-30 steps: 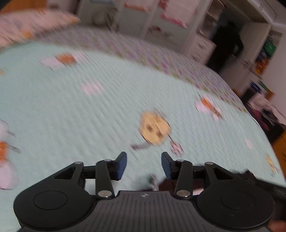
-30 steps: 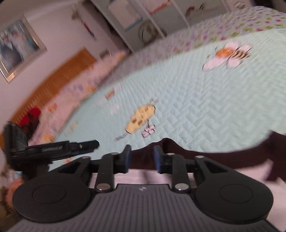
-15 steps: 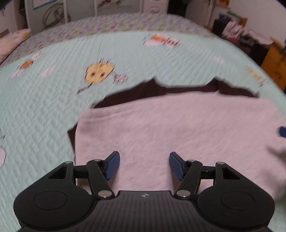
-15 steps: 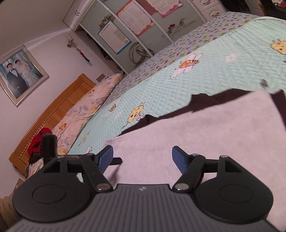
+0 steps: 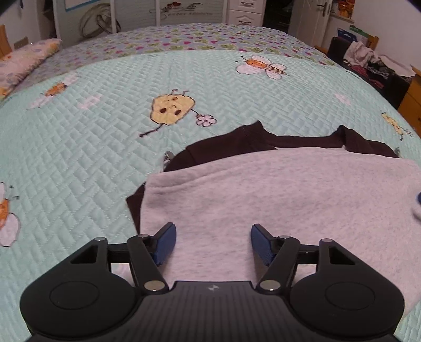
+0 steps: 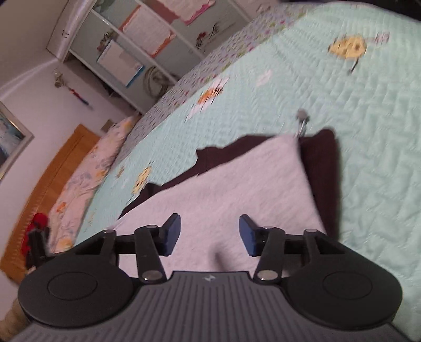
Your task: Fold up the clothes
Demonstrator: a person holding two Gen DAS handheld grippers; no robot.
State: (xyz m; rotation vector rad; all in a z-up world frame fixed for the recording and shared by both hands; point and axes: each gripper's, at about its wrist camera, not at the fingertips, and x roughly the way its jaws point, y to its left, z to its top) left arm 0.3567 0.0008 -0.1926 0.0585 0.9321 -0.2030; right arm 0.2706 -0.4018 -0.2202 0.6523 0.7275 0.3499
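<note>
Left claw (image 5: 212, 243) agape over fleecy grey garment (image 5: 263, 200); quilted bedspread (image 5: 79, 147)

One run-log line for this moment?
garment: grey over dark, flat on quilt | left gripper: open, empty | right gripper: open, empty, closing

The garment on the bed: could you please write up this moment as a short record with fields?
surface: mint quilted bedspread with bee prints
garment: dark sweatshirt, its light grey fleece lining folded over on top, lying flat
left gripper: open above the grey lining, nothing between its pads
right gripper: open above the grey lining, jaws have just been closing, nothing held
background: floral pillow, wooden headboard, white cabinets
</note>
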